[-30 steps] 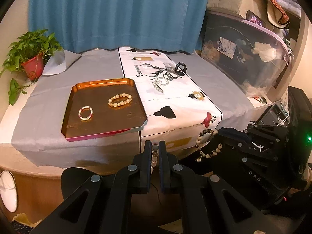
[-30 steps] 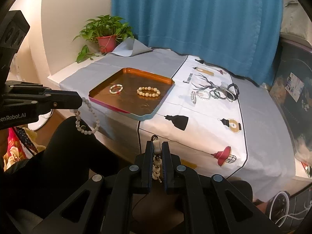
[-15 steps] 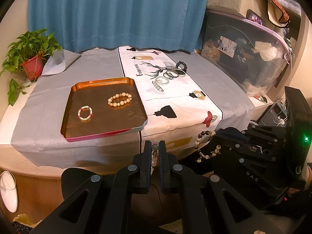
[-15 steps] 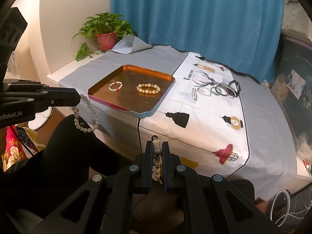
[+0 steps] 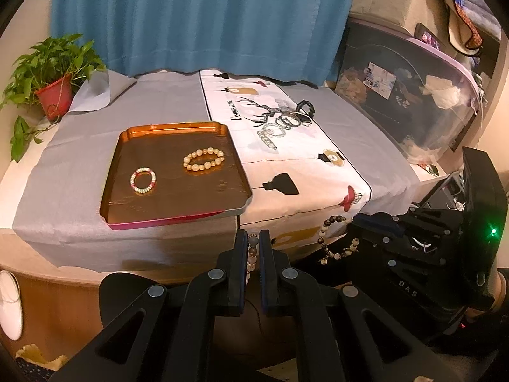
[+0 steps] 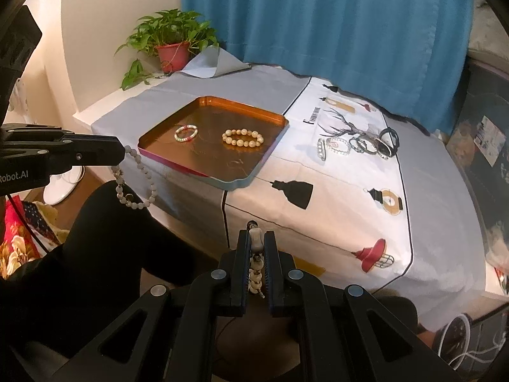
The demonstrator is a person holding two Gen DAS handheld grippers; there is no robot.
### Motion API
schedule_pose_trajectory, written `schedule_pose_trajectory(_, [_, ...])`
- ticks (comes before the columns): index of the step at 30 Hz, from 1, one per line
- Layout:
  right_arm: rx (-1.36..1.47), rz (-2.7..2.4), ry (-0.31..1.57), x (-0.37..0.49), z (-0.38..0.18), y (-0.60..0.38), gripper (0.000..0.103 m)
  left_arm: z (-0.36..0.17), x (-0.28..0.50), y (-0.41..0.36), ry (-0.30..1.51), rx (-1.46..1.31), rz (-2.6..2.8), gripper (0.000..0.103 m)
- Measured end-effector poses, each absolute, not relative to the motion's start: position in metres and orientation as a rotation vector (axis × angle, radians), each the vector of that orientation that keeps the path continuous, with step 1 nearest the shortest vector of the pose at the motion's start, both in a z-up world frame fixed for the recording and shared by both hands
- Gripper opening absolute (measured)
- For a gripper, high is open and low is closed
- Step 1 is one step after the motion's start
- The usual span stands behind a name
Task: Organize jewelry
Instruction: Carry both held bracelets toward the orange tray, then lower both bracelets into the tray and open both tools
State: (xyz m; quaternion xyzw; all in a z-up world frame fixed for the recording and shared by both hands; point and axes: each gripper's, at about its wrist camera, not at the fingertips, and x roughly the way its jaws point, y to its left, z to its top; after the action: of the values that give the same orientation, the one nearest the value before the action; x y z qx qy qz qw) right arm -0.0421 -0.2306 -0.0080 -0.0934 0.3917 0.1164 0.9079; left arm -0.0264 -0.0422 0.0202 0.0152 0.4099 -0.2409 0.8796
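Both grippers, left [image 5: 253, 242] and right [image 6: 257, 244], pinch bead bracelets (off-table).

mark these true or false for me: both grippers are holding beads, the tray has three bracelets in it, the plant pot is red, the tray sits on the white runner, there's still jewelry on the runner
1. Both grippers hold beads. True: the left gripper is shut on a grey bead strand, and the right gripper is shut on a brown-and-cream bead bracelet.
2. The tray has three bracelets. False: the orange tray holds two, a cream bead bracelet and a red-and-white bracelet.
3. The plant pot is red. True.
4. The tray sits on the white runner. False: it lies mostly on the grey cloth, beside the white runner.
5. Jewelry remains on the runner. True: a cluster of bangles.
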Motion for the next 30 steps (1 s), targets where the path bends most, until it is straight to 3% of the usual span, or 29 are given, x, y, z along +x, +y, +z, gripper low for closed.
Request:
schedule_pose_trajectory(19, [-0.229,0.334,0.758,0.039,0.013,-0.174,0.009,0.027,0.032,0.003,0.807,-0.013,-0.402,0.005])
schedule_pose_trajectory(30, [-0.208,0.362,0.776,0.102,-0.002,-0.146,0.009,0.01,0.094,0.007,0.814,-0.029,-0.374,0.005])
